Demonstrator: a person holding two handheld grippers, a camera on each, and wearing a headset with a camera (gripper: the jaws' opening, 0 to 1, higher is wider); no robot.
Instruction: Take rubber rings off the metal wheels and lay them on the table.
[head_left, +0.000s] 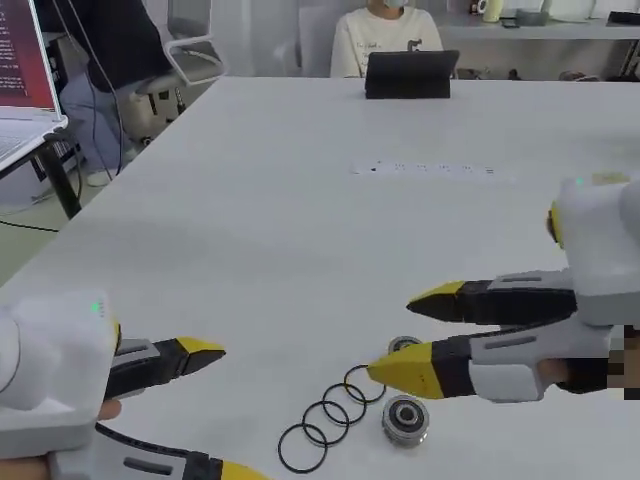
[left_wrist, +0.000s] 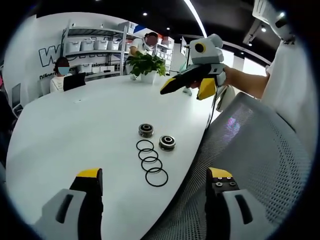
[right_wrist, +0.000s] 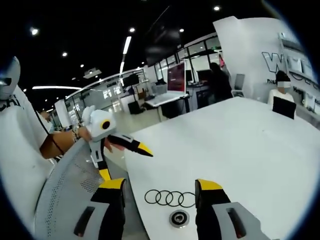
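Observation:
Several black rubber rings (head_left: 325, 415) lie in an overlapping row on the white table (head_left: 300, 200). Two metal wheels rest beside them: one (head_left: 405, 418) in the open, the other (head_left: 403, 345) partly hidden behind my right gripper (head_left: 408, 333). That gripper hovers open just above the wheels with nothing between its fingers. My left gripper (head_left: 222, 410) stands open left of the rings, also holding nothing. The left gripper view has the rings (left_wrist: 151, 164), both wheels (left_wrist: 167, 143) (left_wrist: 146, 130) and the right gripper (left_wrist: 192, 82). Rings (right_wrist: 170, 198) and a wheel (right_wrist: 179, 218) lie ahead of the right gripper's jaws.
A dark laptop (head_left: 408, 75) stands at the far table edge with a person seated behind it. A pale strip (head_left: 425, 168) lies mid-table. Another laptop (head_left: 20, 70) sits on a stand at left. A mesh chair (left_wrist: 240, 150) presses against the near edge. A potted plant (left_wrist: 145, 65) stands at the table's end.

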